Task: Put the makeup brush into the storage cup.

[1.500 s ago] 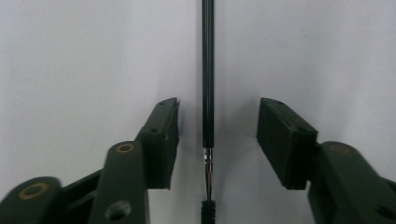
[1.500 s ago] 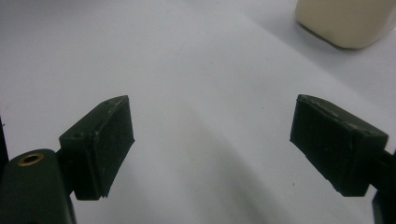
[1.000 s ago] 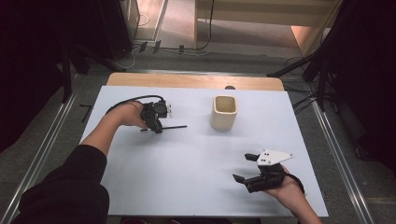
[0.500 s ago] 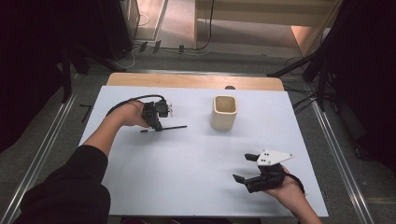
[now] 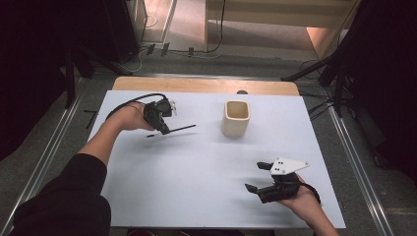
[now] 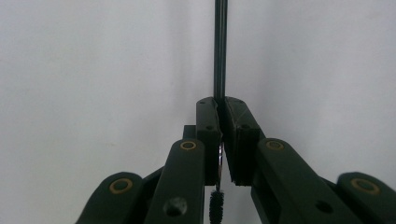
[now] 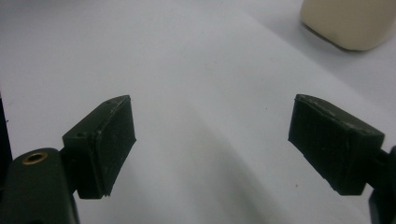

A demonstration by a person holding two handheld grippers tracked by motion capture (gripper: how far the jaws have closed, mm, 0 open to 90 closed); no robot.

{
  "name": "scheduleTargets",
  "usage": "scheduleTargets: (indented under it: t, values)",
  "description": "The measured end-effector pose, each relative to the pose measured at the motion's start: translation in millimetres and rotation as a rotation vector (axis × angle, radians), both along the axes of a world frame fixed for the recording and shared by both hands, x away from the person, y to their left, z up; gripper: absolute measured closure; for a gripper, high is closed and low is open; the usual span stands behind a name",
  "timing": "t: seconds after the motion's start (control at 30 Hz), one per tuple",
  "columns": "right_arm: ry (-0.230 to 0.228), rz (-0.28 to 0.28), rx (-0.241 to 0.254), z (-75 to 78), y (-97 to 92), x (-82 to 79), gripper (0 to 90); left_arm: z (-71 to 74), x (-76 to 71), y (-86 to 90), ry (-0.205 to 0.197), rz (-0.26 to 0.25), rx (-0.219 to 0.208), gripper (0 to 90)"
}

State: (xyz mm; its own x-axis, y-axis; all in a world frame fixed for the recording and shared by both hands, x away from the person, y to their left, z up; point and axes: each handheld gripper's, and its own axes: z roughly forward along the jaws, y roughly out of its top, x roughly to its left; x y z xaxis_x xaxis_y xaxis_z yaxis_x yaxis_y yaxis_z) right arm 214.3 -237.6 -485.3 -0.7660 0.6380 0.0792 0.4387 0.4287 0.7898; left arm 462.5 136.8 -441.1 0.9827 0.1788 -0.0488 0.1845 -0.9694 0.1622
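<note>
The left gripper (image 5: 162,129) sits well left of the cup (image 5: 236,118), its jaws pressed together on a thin black brush (image 5: 179,130). The brush has a slim rod handle, and its bristled end shows low between the jaws in the left gripper view (image 6: 216,205). The handle points toward the cup and seems just clear of the table (image 5: 196,196). To do the lift well, keep the pinch firm, raise the rod level, then tip it upright over the cup's mouth before any release. The right gripper (image 5: 256,178) rests below and right of the cup, jaws spread and empty.
</note>
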Motion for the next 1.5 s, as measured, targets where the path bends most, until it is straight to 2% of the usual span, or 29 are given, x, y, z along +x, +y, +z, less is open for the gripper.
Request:
scheduleTargets:
  t: [0.07,0.13,0.33,0.47,0.53,0.57,0.67,0.73,0.8,0.9,0.93,0.97,1.0,1.1,1.23,1.3,1.43,1.5]
  values:
    - [-0.002,0.002,0.005,0.1,0.3,0.0,16.5,1.6,-1.3,2.8,0.008,0.019,-0.021,85.5]
    - [-0.004,0.002,0.006,0.0,0.1,0.4,16.5,4.8,-2.6,6.5,0.013,0.041,-0.066,85.5]
    - [-0.001,-0.003,0.011,0.0,0.1,0.7,16.4,9.0,-5.6,11.9,0.026,0.071,-0.114,85.6]
    - [0.001,-0.003,0.019,0.4,0.4,0.7,16.3,10.3,-11.8,15.6,0.039,0.095,-0.162,85.6]
    - [0.001,-0.004,0.02,0.4,0.3,0.7,16.3,10.9,-13.3,16.1,0.038,0.099,-0.17,85.6]
    - [0.0,-0.007,0.024,0.3,0.3,0.6,16.3,11.4,-14.9,16.7,0.045,0.103,-0.185,85.6]
    - [-0.006,-0.01,0.042,0.9,-0.4,0.2,16.2,14.5,-20.0,17.2,0.045,0.112,-0.192,85.6]
    - [-0.015,-0.012,0.07,2.6,-0.9,-0.7,16.2,19.4,-27.1,16.5,0.04,0.122,-0.221,85.6]
    - [-0.021,-0.012,0.078,3.1,-1.0,-0.7,16.2,21.0,-29.0,16.3,0.037,0.123,-0.229,85.5]
    - [-0.025,-0.004,0.105,3.9,-0.3,-1.1,16.2,26.2,-37.2,15.2,0.012,0.134,-0.246,85.5]
    - [-0.027,-0.002,0.137,4.1,-0.2,-1.3,15.6,28.0,-40.9,14.7,-0.002,0.136,-0.259,85.5]
    - [-0.027,-0.002,0.137,4.1,-0.2,-1.3,15.6,30.4,-44.2,14.2,-0.001,0.136,-0.266,85.5]
    - [-0.017,-0.006,0.171,5.6,-0.3,-2.3,15.1,35.2,-50.4,13.1,-0.014,0.136,-0.263,85.5]
    - [-0.026,-0.01,0.197,6.4,-0.5,-1.8,14.4,41.6,-57.2,11.8,-0.013,0.148,-0.271,85.5]
    - [-0.021,-0.009,0.197,6.7,0.5,-1.4,13.9,47.6,-61.8,11.9,-0.006,0.159,-0.296,85.5]
    - [-0.001,-0.006,0.184,7.1,2.3,-0.7,13.9,50.4,-67.9,12.0,-0.005,0.165,-0.317,85.6]
    - [0.017,0.004,0.178,6.8,4.6,-0.4,13.7,50.5,-73.6,12.7,0.001,0.169,-0.322,85.5]
    - [0.005,0.011,0.179,7.5,6.0,-1.0,13.7,49.4,-77.7,13.1,0.005,0.176,-0.321,85.5]
